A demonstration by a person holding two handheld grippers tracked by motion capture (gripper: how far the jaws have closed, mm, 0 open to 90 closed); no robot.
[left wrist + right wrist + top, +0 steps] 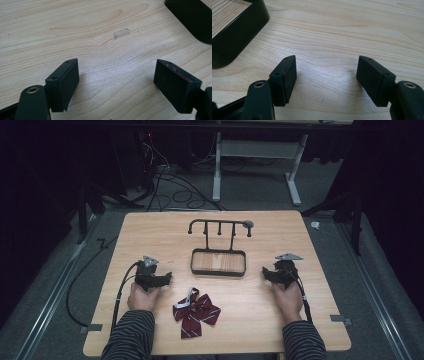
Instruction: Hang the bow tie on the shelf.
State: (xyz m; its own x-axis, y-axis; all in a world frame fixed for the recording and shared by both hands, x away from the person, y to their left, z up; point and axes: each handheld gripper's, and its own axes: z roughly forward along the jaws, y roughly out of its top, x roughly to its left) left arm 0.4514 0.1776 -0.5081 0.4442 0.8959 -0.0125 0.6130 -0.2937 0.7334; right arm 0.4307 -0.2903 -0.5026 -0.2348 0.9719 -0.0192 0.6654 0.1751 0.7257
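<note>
Left gripper (165,279) resting left of the black tray stand (218,263), jaws gaping wide and holding nothing, right gripper (267,272) sitting right of it, likewise spread and empty, red striped bow tie (195,312) lying in front of the stand

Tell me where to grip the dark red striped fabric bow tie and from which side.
Pinch the dark red striped fabric bow tie at its narrow centre knot, coming straight down from above. It lies flat on the table, and the wide loops either side would likely just crumple.

A dark red striped bow tie (196,312) lies near a black tray stand (218,262) (hooked rail above) on the wooden table (250,320).
</note>
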